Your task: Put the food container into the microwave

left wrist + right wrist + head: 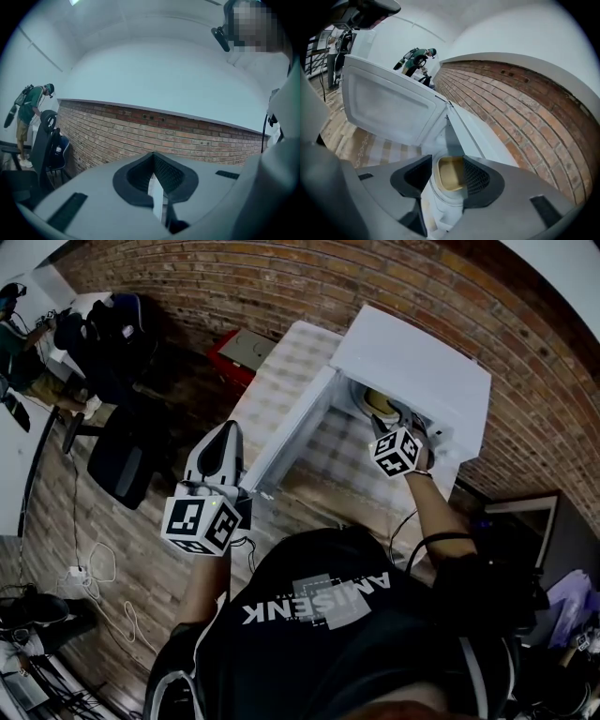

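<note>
Dark jaws of the right gripper (447,163) are pressing on the sides of the white food container (450,174), whose yellowish inside is showing between the pads. The tub is sitting at the mouth of the white microwave (427,367), partly inside the cavity; whether it is resting on the cavity floor cannot be told. The microwave door (389,105) is hanging wide open to the left, over the checked table (281,362). On the near left, the left gripper (153,161) is idling away from the oven with its jaws drawn almost together, only a thin white strip of unclear nature showing in the slit. A brick wall (520,108) is running along the far right.

The likely hazards: letting go before the tub is seated could be tipping it off the cavity lip, and a tilted push inward could be catching its rim on the opening and spilling the contents. A stray left gripper could also be knocking the door into the working arm.
</note>
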### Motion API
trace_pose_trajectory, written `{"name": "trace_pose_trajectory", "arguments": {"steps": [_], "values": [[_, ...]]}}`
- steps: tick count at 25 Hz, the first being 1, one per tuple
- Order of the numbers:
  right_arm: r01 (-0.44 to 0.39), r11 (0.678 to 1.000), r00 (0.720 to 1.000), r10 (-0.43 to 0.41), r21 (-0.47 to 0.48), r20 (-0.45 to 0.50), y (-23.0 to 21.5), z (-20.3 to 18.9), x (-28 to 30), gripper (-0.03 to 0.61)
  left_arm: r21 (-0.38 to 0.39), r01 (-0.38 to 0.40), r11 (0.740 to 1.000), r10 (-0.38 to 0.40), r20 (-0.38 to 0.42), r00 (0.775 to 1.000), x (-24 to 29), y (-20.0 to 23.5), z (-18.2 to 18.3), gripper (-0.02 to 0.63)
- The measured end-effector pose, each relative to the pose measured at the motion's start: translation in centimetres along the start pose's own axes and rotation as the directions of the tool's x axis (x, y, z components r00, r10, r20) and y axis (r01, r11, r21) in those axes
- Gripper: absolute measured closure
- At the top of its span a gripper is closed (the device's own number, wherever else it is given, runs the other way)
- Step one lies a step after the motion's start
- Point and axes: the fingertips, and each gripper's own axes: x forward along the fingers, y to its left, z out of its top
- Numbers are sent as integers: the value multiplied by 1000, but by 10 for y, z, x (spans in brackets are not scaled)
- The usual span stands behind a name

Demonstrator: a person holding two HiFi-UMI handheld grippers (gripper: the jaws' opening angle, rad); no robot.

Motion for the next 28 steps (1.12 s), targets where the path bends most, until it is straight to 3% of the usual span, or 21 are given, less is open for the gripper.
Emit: {"name": "trace_pose_trajectory", "arguments": {"steps": [9,18,22,28], "values": [[71,996,997,-72,59,16,0,12,-44,347,-14,78,997,-78,19,997,-12,1,-1,601],[84,963,988,-114,255,102,-4,43,-123,350,-56,161,985,-159,35,987,-14,-2,-3,601],[101,931,972,-169,352,167,-14,56,-165,430,-84,184,979,-182,35,983,-8,-10,-10,601],[115,911,929,-240,397,280,-38,67,-220,494,-59,193,979,-192,28,981,5,-32,-7,601]]}}
